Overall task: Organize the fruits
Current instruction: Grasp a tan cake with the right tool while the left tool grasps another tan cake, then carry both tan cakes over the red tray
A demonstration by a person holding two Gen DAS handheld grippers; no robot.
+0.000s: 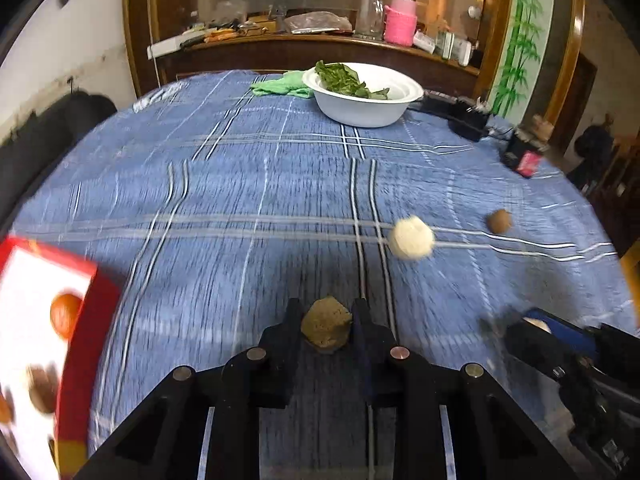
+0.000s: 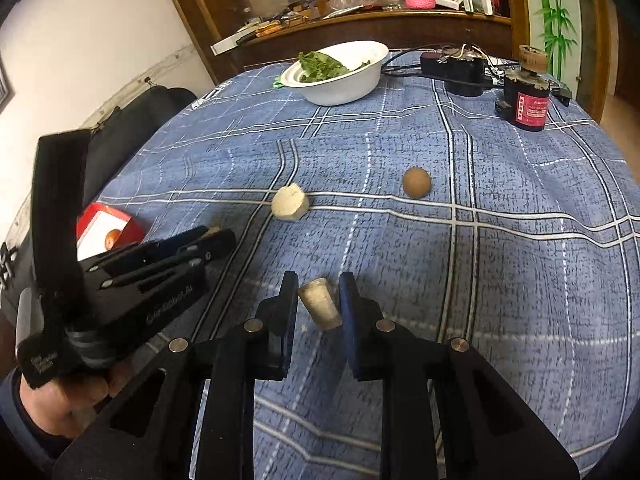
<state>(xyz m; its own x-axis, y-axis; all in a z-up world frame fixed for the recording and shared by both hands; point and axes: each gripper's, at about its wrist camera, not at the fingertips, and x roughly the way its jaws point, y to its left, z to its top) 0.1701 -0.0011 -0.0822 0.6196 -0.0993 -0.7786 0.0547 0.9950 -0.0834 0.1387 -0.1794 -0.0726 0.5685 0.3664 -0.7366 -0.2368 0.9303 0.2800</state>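
Observation:
My left gripper (image 1: pixel 326 314) is shut on a rough brown-tan fruit piece (image 1: pixel 326 327), held above the blue plaid cloth. It also shows in the right wrist view (image 2: pixel 218 237), at the left. My right gripper (image 2: pixel 319 286) is shut on a pale cream fruit chunk (image 2: pixel 320 307); it shows at the lower right of the left wrist view (image 1: pixel 516 320). On the cloth lie a pale chunk (image 1: pixel 411 237) (image 2: pixel 290 202) and a small round brown fruit (image 1: pixel 499 221) (image 2: pixel 417 182). A red and white box (image 1: pixel 48 344) (image 2: pixel 105 232) holding round fruits stands at the left.
A white bowl (image 1: pixel 362 110) (image 2: pixel 340 84) with green leaves stands at the far side, a green cloth (image 1: pixel 282 86) beside it. Black power adapters (image 2: pixel 460 68) with cables and a black and red cylinder (image 2: pixel 526 106) sit at the far right. A dark chair (image 2: pixel 132 120) is at the left.

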